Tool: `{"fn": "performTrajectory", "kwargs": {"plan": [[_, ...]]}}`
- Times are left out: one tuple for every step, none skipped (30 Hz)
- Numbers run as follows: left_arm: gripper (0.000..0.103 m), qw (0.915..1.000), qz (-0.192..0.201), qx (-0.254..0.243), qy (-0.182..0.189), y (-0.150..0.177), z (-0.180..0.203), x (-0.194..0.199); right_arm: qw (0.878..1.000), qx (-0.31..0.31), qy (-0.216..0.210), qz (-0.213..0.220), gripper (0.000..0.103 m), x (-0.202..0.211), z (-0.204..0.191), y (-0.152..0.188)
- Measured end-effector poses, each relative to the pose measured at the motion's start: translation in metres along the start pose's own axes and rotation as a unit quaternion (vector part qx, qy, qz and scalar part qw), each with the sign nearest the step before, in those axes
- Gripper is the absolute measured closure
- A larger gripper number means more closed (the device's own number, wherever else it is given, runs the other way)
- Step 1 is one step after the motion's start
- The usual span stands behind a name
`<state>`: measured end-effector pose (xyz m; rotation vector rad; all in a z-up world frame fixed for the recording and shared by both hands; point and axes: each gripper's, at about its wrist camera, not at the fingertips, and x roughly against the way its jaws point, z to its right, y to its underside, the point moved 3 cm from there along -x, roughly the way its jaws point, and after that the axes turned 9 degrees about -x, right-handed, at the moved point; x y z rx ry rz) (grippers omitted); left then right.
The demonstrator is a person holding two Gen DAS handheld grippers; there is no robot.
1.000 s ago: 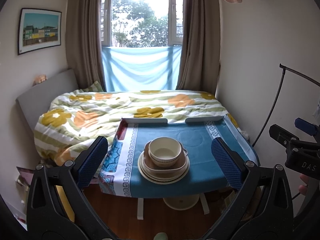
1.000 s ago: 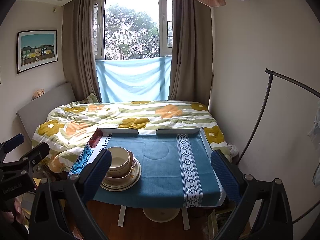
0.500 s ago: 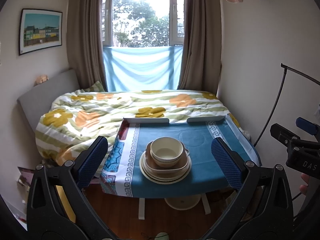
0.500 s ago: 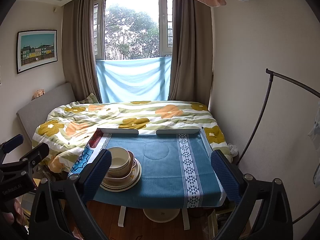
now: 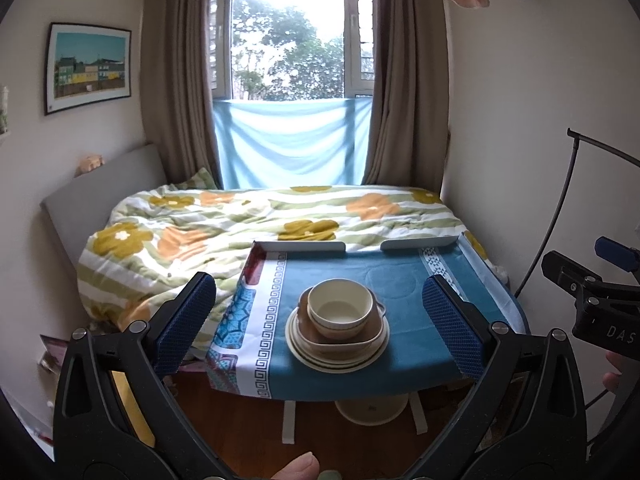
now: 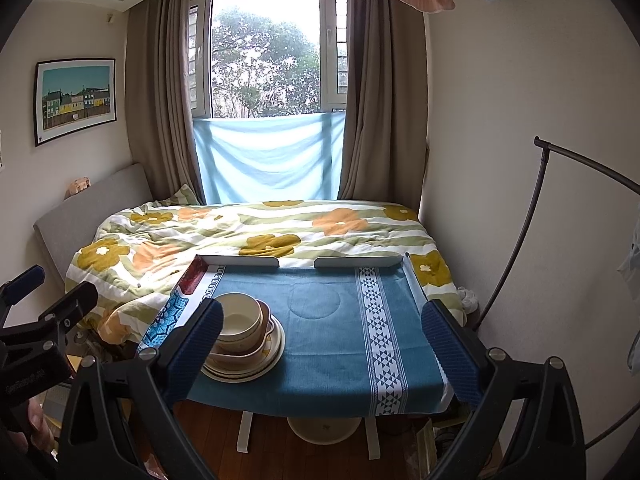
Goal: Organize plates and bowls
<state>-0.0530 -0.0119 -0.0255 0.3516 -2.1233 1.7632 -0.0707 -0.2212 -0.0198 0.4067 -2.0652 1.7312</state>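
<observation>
A cream bowl (image 5: 340,312) sits on top of a brown squarish dish (image 5: 362,342), which rests on several cream plates (image 5: 296,344) stacked at the front left of the small table's blue cloth (image 5: 400,280). The stack also shows in the right wrist view (image 6: 244,340), partly behind my right gripper's left finger. My left gripper (image 5: 320,322) is open and empty, held back from the table and level with the stack. My right gripper (image 6: 320,344) is open and empty, in front of the table's right half. Each gripper shows at the edge of the other's view.
The table has raised white rails (image 5: 300,246) at the back and sides. Behind it lies a bed with a flowered duvet (image 5: 240,224). A wall stands close on the right, with a curved black rod (image 6: 520,248). A round white base (image 5: 372,410) sits under the table.
The left wrist view has drifted a little, so the stack sits slightly further right in it. The right wrist view is nearly unchanged. Both grippers stay open.
</observation>
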Motion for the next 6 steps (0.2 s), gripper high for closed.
{"fn": "performTrajectory", "kwargs": {"plan": [[0.000, 1.0000, 0.000, -0.001, -0.001, 0.0005, 0.0000, -0.0003, 1.000, 0.000, -0.001, -0.001, 0.004, -0.0013, -0.0011, -0.0001], [0.000, 1.0000, 0.001, -0.003, -0.001, 0.0007, 0.0004, -0.0001, 1.000, 0.000, -0.001, -0.001, 0.004, -0.0016, -0.0022, -0.0003], [0.000, 1.0000, 0.003, -0.005, -0.002, 0.0006, 0.0008, 0.0004, 1.000, 0.000, -0.001, -0.001, 0.004, -0.0016, -0.0024, -0.0004], [0.000, 1.0000, 0.004, -0.007, -0.004, 0.0008, 0.0010, 0.0010, 1.000, 0.000, -0.001, -0.002, 0.004, -0.0016, -0.0023, -0.0003], [0.000, 1.0000, 0.005, -0.007, -0.005, 0.0007, 0.0021, 0.0013, 1.000, 0.000, -0.001, -0.002, 0.004, -0.0015, -0.0024, -0.0001], [0.000, 1.0000, 0.005, -0.007, -0.003, 0.0004, 0.0030, 0.0013, 1.000, 0.000, -0.001, -0.003, 0.004, -0.0018, -0.0035, -0.0001]]}}
